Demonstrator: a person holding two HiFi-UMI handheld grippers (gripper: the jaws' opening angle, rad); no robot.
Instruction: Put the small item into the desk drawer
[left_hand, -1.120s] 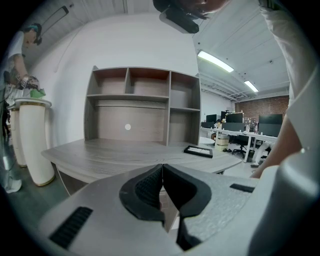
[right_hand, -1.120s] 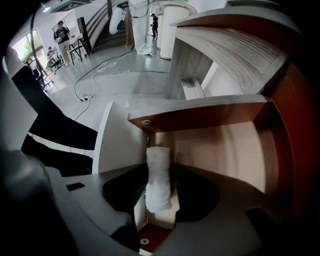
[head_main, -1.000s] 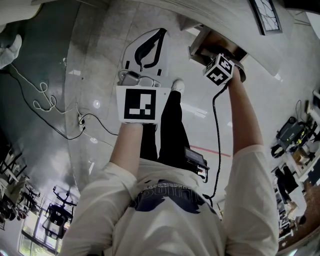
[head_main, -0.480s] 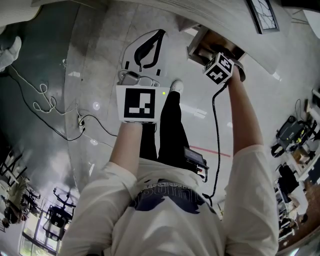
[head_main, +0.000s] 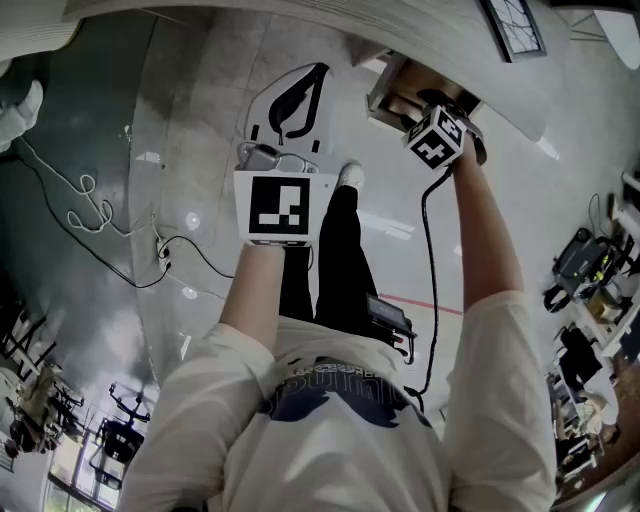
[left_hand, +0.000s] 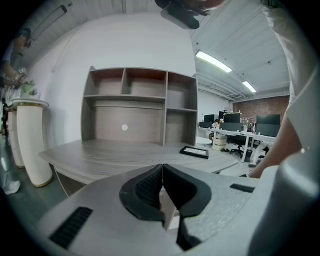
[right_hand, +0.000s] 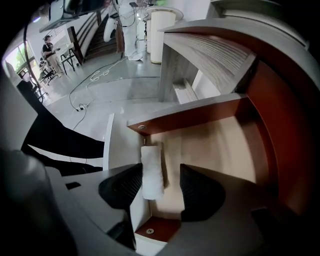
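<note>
Right hand-held gripper (right_hand: 161, 186), jaws just opened and spread, flanks a small white soft roll (right_hand: 151, 172) inside the open red-brown wooden drawer (right_hand: 200, 114). Left hand-held gripper (left_hand: 162, 172) is pressed together.

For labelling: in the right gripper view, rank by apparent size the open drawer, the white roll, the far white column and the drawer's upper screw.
1. drawer
2. white roll and white column: about alike. The column stands much farther off, so I don't rank them.
3. screw
</note>
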